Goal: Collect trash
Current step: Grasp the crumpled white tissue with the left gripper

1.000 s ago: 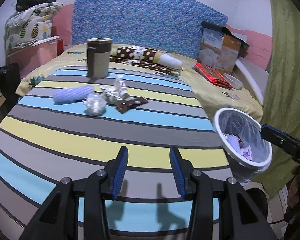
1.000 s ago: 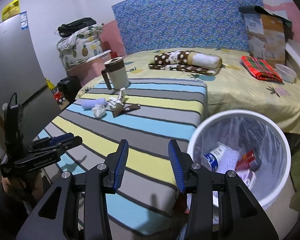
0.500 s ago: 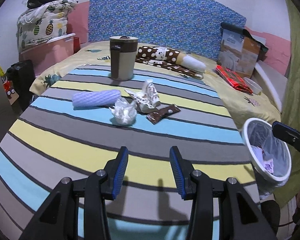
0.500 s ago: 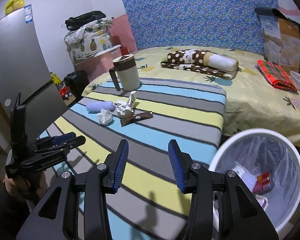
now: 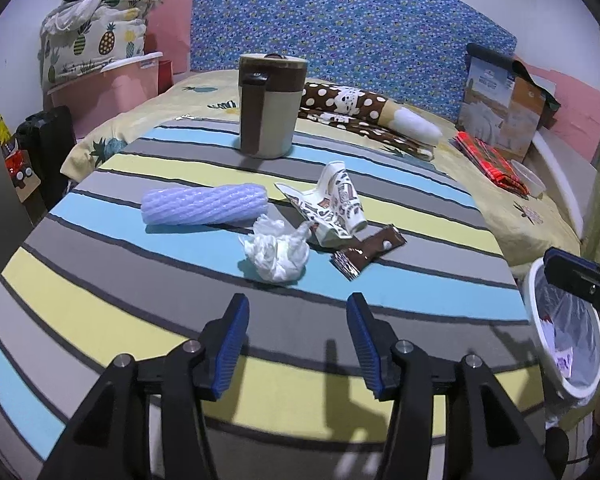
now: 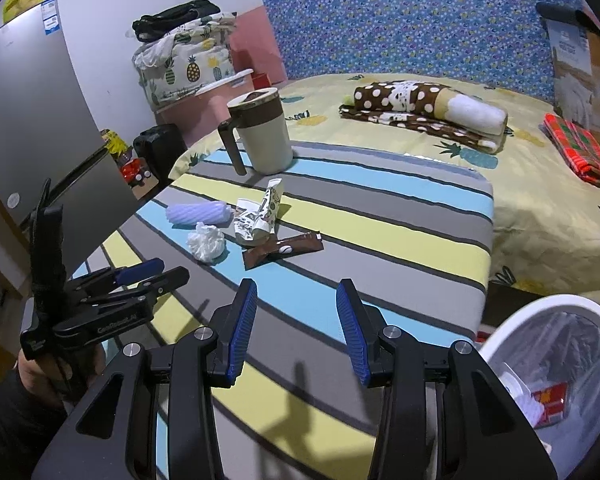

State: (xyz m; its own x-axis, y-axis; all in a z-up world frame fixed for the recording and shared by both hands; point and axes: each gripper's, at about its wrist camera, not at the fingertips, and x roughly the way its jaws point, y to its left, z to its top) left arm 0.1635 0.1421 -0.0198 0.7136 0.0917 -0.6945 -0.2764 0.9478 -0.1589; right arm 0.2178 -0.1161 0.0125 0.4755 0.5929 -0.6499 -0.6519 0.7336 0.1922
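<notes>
On the striped table point(image 5: 100, 320) lies a cluster of trash: a crumpled white tissue point(image 5: 276, 252), a lilac foam sleeve point(image 5: 204, 204), a crushed patterned paper cup point(image 5: 336, 208) and a brown wrapper point(image 5: 368, 252). My left gripper point(image 5: 296, 344) hovers just short of the tissue; its jaws are opening, with nothing between them. My right gripper point(image 6: 296, 332) is open and empty over the table's near edge, with the wrapper point(image 6: 284, 250) and tissue point(image 6: 206, 242) ahead. A white bin point(image 6: 556, 368) with a clear liner holds discarded items at lower right.
A beige and brown mug point(image 5: 270, 112) stands behind the trash. Beyond the table is a bed point(image 6: 540, 208) with a spotted roll point(image 6: 420, 100) and red cloth point(image 6: 580, 148). A grey fridge point(image 6: 32, 128) stands on the left. A hand point(image 6: 60, 372) holds the left gripper's handle.
Both grippers have moved forward toward the trash, which looms larger. The bin has slid toward the right edge in both views. The left jaws stand wider apart.
</notes>
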